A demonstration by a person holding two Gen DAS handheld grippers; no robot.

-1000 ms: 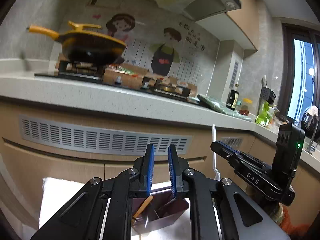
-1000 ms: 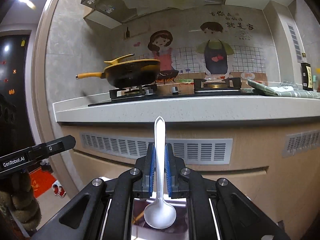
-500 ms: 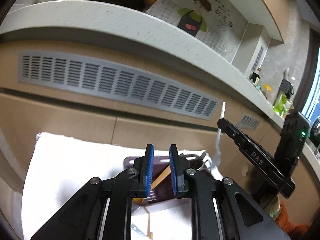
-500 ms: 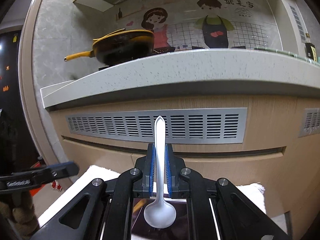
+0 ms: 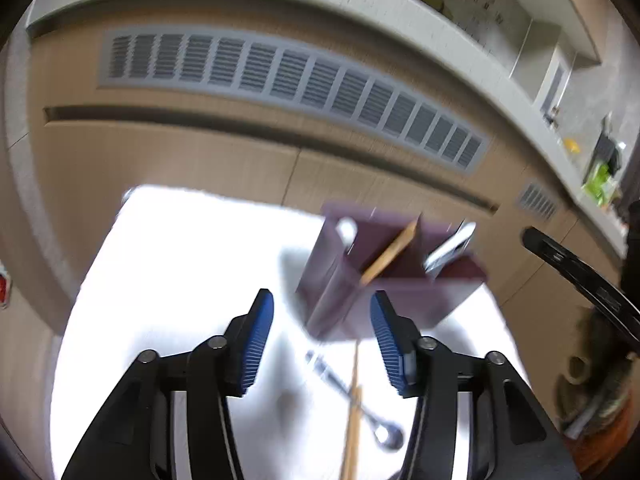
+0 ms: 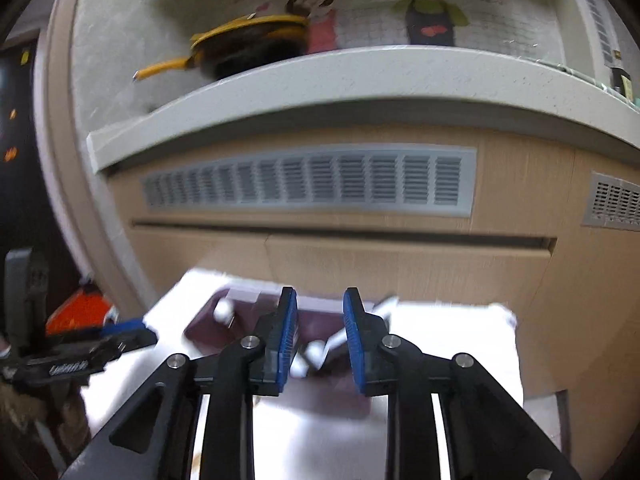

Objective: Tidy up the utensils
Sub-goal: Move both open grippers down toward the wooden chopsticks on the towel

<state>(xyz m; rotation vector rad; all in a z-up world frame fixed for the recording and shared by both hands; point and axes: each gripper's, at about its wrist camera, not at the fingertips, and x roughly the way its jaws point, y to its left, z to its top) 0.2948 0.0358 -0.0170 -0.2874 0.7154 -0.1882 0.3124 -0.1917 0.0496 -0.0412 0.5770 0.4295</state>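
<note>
holder (image 5: 384,280): dark purple box, divided into compartments, upright on a white cloth (image 5: 180,260) below the cabinet front. likely set there so both grippers can reach it from above.

contents, left view: a wooden chopstick (image 5: 390,254) leaning in a middle compartment; a metal utensil (image 5: 450,250) tilted in the right one; something pale at the left edge, too blurred to name. which piece is which in the right view cannot be told.

loose on the cloth, near side of the holder: a metal spoon (image 5: 360,404) lying flat, crossed by chopsticks (image 5: 352,420). not yet sorted, by the look of it.

left gripper (image 5: 322,344): jaws have just been opening, now spread wide, nothing between the pads. it hangs above the loose pieces, probably lining up for one of them.

right gripper (image 6: 320,338): jaws have just been opening, parted, pads pinching nothing. a pale spoon (image 6: 320,350) lies tilted beyond them over the holder, seemingly let go into it.

surroundings: vent grille (image 6: 308,180), worktop (image 6: 360,76), yellow pan (image 6: 248,44) on top.
</note>
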